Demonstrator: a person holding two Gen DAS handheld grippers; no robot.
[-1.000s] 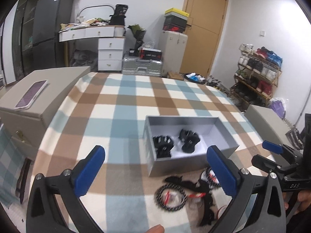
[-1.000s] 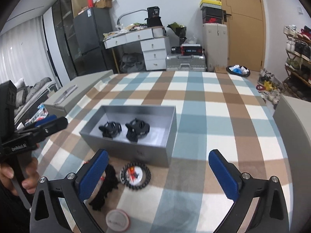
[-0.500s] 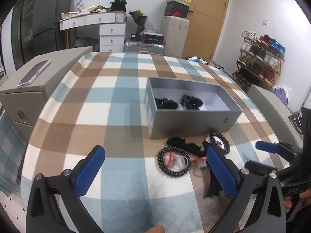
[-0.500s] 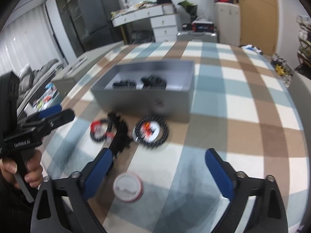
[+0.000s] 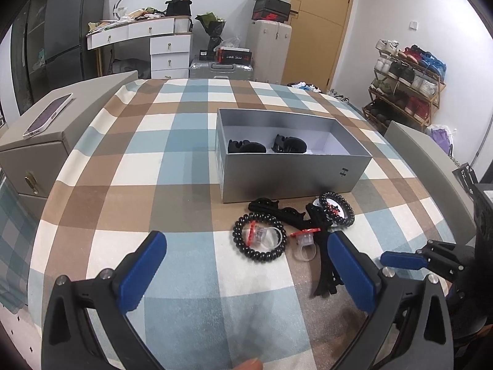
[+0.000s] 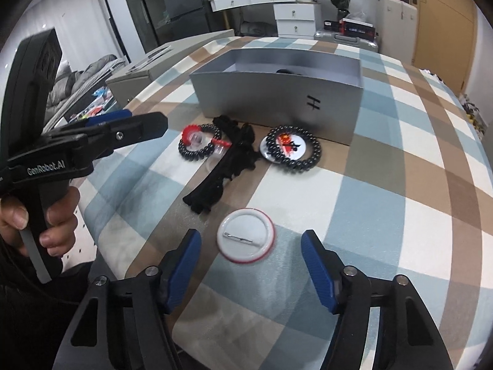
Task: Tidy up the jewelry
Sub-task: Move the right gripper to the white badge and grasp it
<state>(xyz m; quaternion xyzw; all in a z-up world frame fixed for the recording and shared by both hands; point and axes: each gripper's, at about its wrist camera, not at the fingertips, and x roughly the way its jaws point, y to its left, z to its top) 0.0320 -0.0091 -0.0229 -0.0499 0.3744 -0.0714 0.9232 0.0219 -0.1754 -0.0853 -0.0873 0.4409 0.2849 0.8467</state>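
A grey open box point(image 5: 286, 175) on the plaid cloth holds two black hair clips point(image 5: 246, 147). In front of it lie a black bead bracelet point(image 5: 237, 234), a second bracelet point(image 6: 314, 151) ringing a printed badge, a long black hair clip point(image 6: 225, 169) and a clear ring with a red top point(image 5: 303, 240). My left gripper point(image 5: 246, 259) is open above the cloth, short of the bracelets. My right gripper point(image 6: 251, 243) points down at a round white badge point(image 6: 245, 236) lying pin side up. Its jaws are closing with the badge between the fingertips, and the pads are not touching it.
A grey cabinet point(image 5: 37, 154) with a phone point(image 5: 47, 114) on top stands at the table's left. A grey panel point(image 5: 431, 160) flanks the right side. A hand point(image 6: 46, 215) holds the left gripper point(image 6: 135, 123) at the near left edge. Shoe rack point(image 5: 406, 74) and drawers stand behind.
Both grippers have come down toward the cloth and tilted lower. The right one moved over the white badge and its jaws have narrowed. The left jaws stay wide.
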